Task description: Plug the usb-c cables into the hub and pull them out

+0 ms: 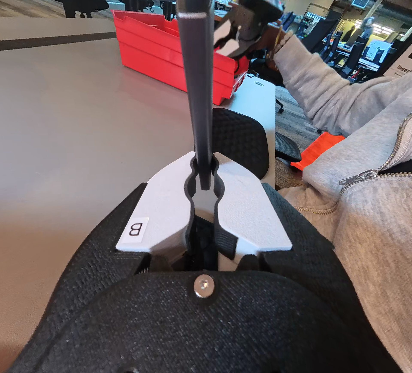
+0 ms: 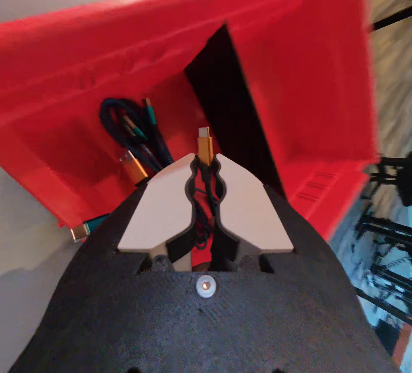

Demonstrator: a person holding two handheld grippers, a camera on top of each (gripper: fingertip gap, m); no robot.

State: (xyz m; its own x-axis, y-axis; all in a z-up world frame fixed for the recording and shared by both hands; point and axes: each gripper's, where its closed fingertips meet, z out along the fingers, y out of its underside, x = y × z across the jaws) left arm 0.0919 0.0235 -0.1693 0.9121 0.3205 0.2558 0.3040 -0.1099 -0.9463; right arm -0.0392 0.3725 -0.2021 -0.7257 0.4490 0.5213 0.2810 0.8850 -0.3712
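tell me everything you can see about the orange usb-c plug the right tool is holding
The orange plug has a glossy metallic orange shell with a bare silver USB-C tip, which points forward, away from the camera. The right tool is shut on the rear of the shell, so most of the plug sticks out past the white fingers. Its dark braided cable runs back through the wavy gap between them. It hangs over the red bin, touching nothing else visible.

The left camera sits low over the table (image 1: 66, 117), looking across at the red bin (image 1: 156, 50). The right camera looks down into that bin (image 2: 289, 72) from very close.
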